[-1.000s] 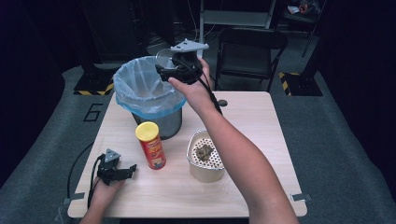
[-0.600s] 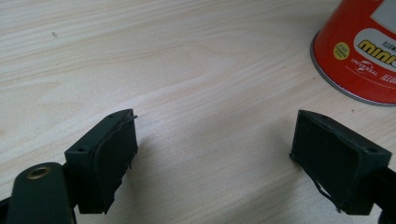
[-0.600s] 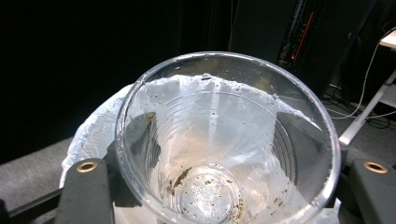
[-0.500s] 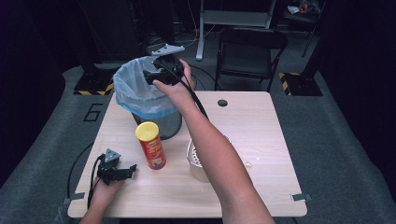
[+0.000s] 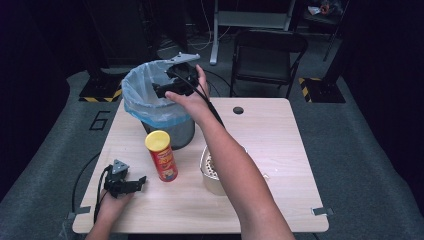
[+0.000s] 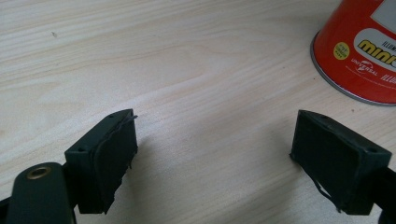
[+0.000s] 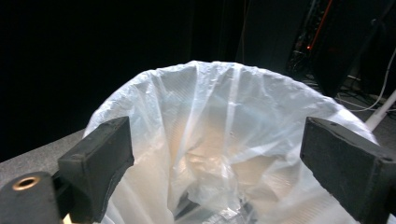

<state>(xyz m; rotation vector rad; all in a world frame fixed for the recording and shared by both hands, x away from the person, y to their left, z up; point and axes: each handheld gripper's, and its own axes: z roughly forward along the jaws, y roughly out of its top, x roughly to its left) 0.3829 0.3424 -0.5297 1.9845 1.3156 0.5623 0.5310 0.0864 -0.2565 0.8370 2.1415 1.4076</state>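
A metal bin (image 5: 181,131) lined with a pale plastic bag (image 5: 145,107) stands at the table's back left. My right gripper (image 5: 159,90) hangs over its mouth, pointing left. In the right gripper view the bag's opening (image 7: 224,130) lies beyond the right gripper (image 7: 219,158), whose jaws have just been opening; nothing is between them. A red chips can (image 5: 161,156) with a yellow lid stands in front of the bin. My left gripper (image 5: 141,182) rests open on the table to the can's left. In the left gripper view the can's base (image 6: 359,51) sits just beyond the left gripper (image 6: 224,158).
A beige bowl (image 5: 212,175) with pale bits inside sits under my right forearm, right of the can. The wooden table (image 5: 280,150) has a small round hole (image 5: 238,110) near its back edge. A black folding chair (image 5: 267,55) stands behind the table.
My right gripper has moved left and down, from the bin's right rim to over its mouth. The left gripper has stayed put.
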